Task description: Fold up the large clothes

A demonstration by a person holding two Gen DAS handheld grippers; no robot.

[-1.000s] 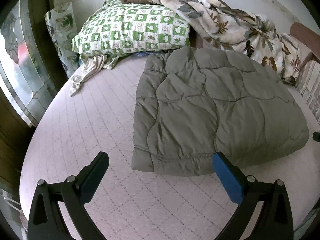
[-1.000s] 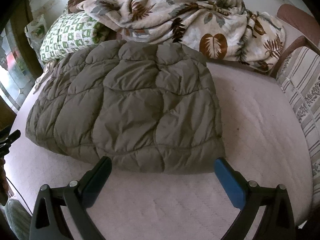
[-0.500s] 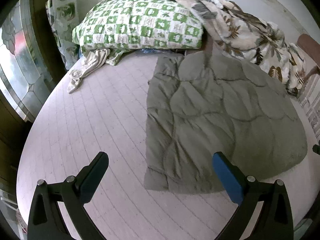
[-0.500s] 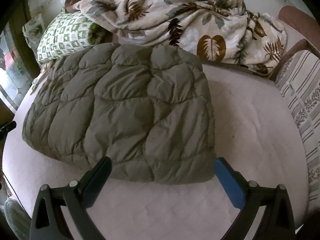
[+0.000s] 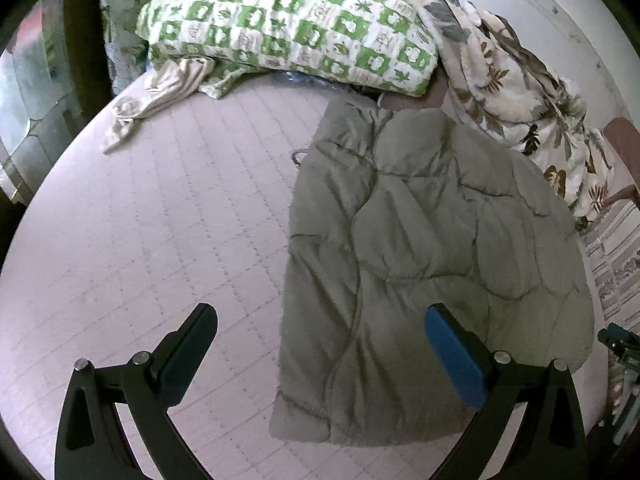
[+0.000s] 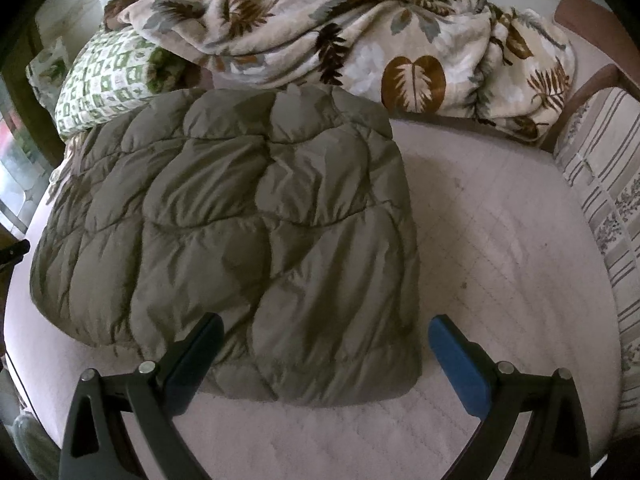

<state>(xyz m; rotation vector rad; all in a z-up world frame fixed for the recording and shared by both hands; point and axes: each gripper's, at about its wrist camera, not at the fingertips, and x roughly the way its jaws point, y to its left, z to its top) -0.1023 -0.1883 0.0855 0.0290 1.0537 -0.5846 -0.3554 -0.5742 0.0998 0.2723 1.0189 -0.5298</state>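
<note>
An olive quilted puffer garment (image 5: pixel 420 264) lies folded into a thick rectangle on the pale mattress (image 5: pixel 140 248). My left gripper (image 5: pixel 320 340) hovers open above its near left corner, nothing between the fingers. In the right wrist view the same garment (image 6: pixel 248 232) fills the middle, and my right gripper (image 6: pixel 324 348) stands open over its near right edge, empty. The right gripper's tip (image 5: pixel 618 344) shows at the far right of the left wrist view.
A green checked pillow (image 5: pixel 288 24) and a leaf-print blanket (image 6: pixel 340 28) are piled at the head of the bed. A beige cloth (image 5: pixel 160 96) lies by the pillow. A striped cushion (image 6: pixel 600 200) and chair arm (image 6: pixel 592 16) border the right side.
Both grippers have risen and come forward over the garment's near edge, looking down more steeply. The garment lies as before. Both stay open.
</note>
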